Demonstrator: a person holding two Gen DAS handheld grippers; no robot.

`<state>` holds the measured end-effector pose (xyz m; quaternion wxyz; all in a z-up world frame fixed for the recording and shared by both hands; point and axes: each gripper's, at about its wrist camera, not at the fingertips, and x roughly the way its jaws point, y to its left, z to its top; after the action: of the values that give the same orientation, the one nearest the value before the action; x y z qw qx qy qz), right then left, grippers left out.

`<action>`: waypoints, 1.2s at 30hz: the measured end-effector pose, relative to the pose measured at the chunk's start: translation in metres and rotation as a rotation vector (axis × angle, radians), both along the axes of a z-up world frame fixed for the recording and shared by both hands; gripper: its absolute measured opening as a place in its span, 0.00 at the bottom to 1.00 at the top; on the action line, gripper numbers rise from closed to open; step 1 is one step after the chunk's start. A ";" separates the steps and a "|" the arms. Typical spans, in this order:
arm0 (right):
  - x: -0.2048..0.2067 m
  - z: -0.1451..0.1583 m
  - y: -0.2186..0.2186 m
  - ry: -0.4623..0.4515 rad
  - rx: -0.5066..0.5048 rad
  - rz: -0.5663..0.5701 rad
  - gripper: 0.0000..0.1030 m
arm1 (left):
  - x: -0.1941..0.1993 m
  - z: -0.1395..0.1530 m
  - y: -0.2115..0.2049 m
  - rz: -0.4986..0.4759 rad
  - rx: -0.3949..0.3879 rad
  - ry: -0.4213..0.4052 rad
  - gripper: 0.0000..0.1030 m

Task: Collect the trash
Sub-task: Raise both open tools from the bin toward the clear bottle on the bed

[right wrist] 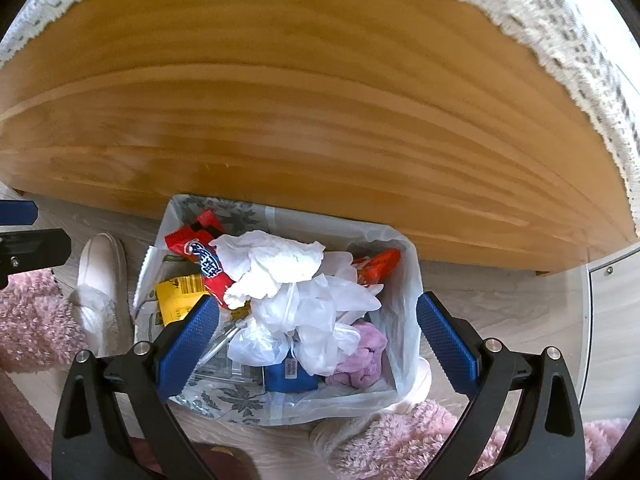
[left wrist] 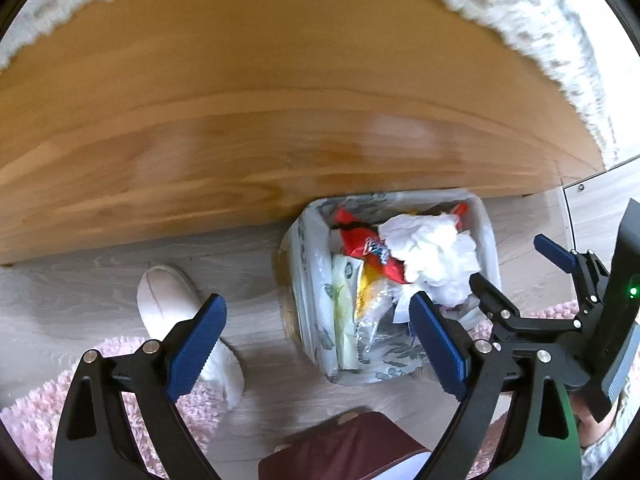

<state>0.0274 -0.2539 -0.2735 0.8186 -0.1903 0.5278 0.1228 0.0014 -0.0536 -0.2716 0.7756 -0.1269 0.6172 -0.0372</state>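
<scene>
The jaws of both tools stand wide apart with nothing between their blue pads; the right gripper (right wrist: 318,318) hangs directly above the trash bin (right wrist: 406,320), so that the heap of rubbish shows in the gap between its jaws, while the left gripper (left wrist: 318,322) hangs off to the bin's left side, its right jaw over the bin's near edge and its left jaw over a white slipper (left wrist: 170,300) on the grey floor (left wrist: 80,292); the bin (left wrist: 308,280), lined with a pale leaf-printed bag, stands on the floor against a wooden panel (right wrist: 320,112) and is full to the brim; on top lies crumpled white plastic (right wrist: 296,280), beside it a red snack wrapper (right wrist: 200,252) with blue lettering, a yellow packet (right wrist: 180,290), a second red wrapper (right wrist: 378,266) at the far right corner, a lilac cloth (right wrist: 366,354) and a blue box (right wrist: 286,378) near the front edge; pink shaggy rug (right wrist: 32,320) lies on the floor to either side, and a pale fringed cloth (right wrist: 560,32) edges the wood above; in the left wrist view the right gripper (left wrist: 516,264) appears at the right, also spread open.
</scene>
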 end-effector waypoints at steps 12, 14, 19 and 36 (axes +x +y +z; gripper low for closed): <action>-0.019 0.052 -0.014 -0.152 0.109 0.008 0.92 | -0.021 0.061 -0.004 -0.030 0.036 -0.225 0.87; -0.023 0.064 -0.020 -0.189 0.137 0.005 0.92 | -0.024 0.068 -0.005 -0.033 0.035 -0.246 0.87; -0.032 0.090 -0.032 -0.261 0.199 -0.012 0.92 | -0.030 0.090 -0.007 -0.049 0.046 -0.314 0.87; -0.026 0.175 -0.055 -0.518 0.289 -0.033 0.92 | -0.017 0.168 -0.007 -0.026 0.066 -0.514 0.91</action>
<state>0.0012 -0.3088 -0.0981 0.9466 -0.0881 0.2812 0.1305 -0.0152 -0.0609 -0.1038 0.9101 -0.0798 0.4024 -0.0581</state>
